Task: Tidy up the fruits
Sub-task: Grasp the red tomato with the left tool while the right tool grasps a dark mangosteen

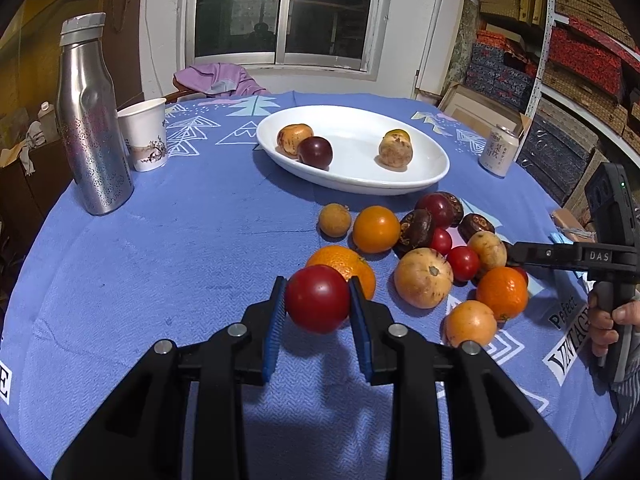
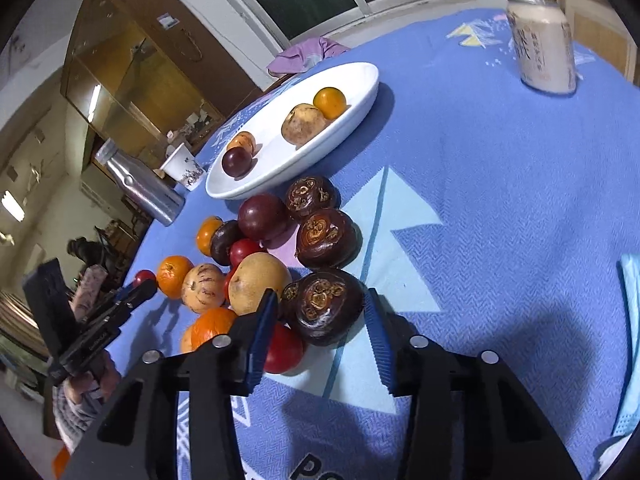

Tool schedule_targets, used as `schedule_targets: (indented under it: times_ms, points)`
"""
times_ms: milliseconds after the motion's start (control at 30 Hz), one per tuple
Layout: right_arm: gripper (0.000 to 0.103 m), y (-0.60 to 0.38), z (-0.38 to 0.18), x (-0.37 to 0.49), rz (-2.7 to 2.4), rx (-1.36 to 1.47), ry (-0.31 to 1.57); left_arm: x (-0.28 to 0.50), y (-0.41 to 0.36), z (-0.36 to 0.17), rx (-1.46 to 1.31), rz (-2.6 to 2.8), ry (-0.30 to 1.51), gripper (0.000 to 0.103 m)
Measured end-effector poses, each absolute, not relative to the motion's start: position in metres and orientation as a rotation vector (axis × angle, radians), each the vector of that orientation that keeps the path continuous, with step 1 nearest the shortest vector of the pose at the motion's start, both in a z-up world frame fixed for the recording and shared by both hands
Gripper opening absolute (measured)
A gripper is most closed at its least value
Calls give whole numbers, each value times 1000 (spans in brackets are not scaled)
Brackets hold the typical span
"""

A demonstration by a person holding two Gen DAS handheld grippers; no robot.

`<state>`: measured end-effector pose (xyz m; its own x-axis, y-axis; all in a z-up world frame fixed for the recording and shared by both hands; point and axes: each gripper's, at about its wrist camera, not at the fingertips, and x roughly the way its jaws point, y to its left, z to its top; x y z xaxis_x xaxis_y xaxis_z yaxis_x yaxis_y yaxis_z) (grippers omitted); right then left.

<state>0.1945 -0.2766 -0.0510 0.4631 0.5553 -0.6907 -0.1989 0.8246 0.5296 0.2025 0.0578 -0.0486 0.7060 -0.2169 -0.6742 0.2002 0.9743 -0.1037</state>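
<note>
My left gripper (image 1: pixel 318 300) is shut on a red tomato (image 1: pixel 318 298), held just above the blue cloth in front of an orange (image 1: pixel 352 262). In the right wrist view, my right gripper (image 2: pixel 320 316) brackets a dark brown mangosteen (image 2: pixel 324 306) at the near edge of the fruit pile, and both blue pads (image 2: pixel 262 326) meet its sides. The fruit still rests on the cloth. The white oval plate (image 1: pixel 360 188) (image 2: pixel 280 184) holds several fruits. From the left wrist view the right gripper (image 1: pixel 514 254) reaches into the pile from the right.
A steel bottle (image 1: pixel 94 120) and a paper cup (image 1: pixel 146 136) stand at the back left, and a drinks can (image 1: pixel 500 150) (image 2: pixel 544 40) at the back right. More mangosteens, oranges and tomatoes lie loose in front of the plate. A blue face mask (image 2: pixel 628 340) lies near the right edge.
</note>
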Motion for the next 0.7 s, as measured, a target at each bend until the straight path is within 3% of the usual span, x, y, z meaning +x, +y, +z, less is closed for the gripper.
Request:
schedule_targets:
  times_ms: [200,400,567,700]
  points:
    - [39,-272,-54,201,463,408,989,202,57,-49,-18,-232,752,31]
    - [54,-236,-45,189,455,90,935,203,59,-49,-24,-218,750,31]
    - [45,-236,-40,182,452,24,915,204,63,-49,-29,-204,749,31]
    - [44,-237,-35,177,426,-5,888,204,63,-49,-29,-207,749,31]
